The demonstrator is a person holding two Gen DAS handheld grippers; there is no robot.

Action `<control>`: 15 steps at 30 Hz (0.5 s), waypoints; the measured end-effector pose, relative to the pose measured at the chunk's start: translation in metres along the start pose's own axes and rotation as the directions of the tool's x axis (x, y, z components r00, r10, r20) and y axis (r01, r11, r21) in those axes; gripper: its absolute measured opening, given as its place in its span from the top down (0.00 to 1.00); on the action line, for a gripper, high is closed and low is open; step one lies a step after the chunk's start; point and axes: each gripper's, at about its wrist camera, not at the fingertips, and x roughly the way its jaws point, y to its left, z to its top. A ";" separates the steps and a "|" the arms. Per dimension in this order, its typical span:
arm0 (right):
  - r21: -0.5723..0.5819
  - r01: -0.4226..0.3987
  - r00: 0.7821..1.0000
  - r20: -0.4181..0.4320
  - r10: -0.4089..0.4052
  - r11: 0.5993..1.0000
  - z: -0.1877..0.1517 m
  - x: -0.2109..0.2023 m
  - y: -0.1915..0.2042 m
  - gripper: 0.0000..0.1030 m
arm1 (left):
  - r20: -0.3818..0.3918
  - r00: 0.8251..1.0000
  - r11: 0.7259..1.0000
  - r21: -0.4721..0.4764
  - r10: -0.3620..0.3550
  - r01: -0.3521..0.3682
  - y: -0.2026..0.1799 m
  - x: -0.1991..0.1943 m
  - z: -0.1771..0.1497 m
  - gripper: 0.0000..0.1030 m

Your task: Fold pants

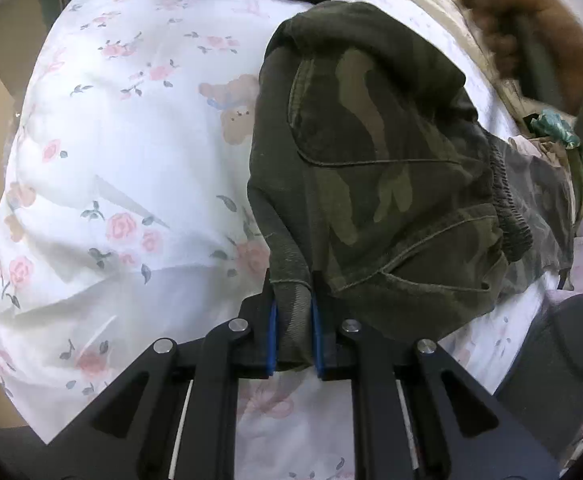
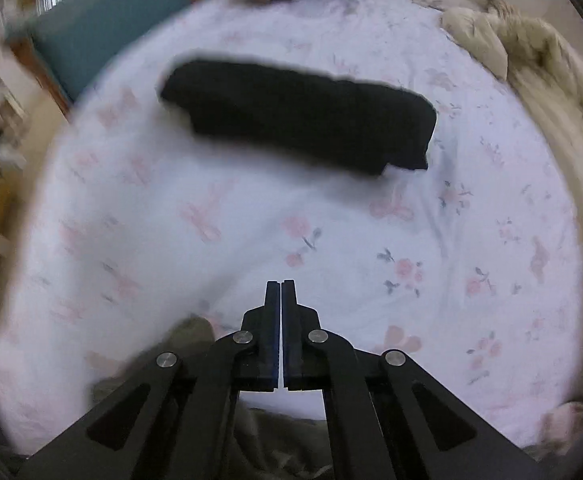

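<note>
My left fingers (image 1: 294, 320) are clamped on a hem of the camouflage pants (image 1: 375, 168), bunched just ahead on the floral bedsheet (image 1: 111, 152). My right fingers (image 2: 281, 304) are pressed together, empty. It should grip the opposite edge so the soft, heavy cotton lifts evenly.

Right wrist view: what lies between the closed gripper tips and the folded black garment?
Only bare floral bedsheet between the right gripper and the black garment.
</note>
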 end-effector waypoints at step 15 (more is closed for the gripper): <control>-0.042 0.040 0.995 -0.093 -0.043 0.998 -0.050 0.039 0.026 0.96 | -0.013 0.996 0.993 0.087 0.084 -0.082 -0.022 0.011 -0.018 0.90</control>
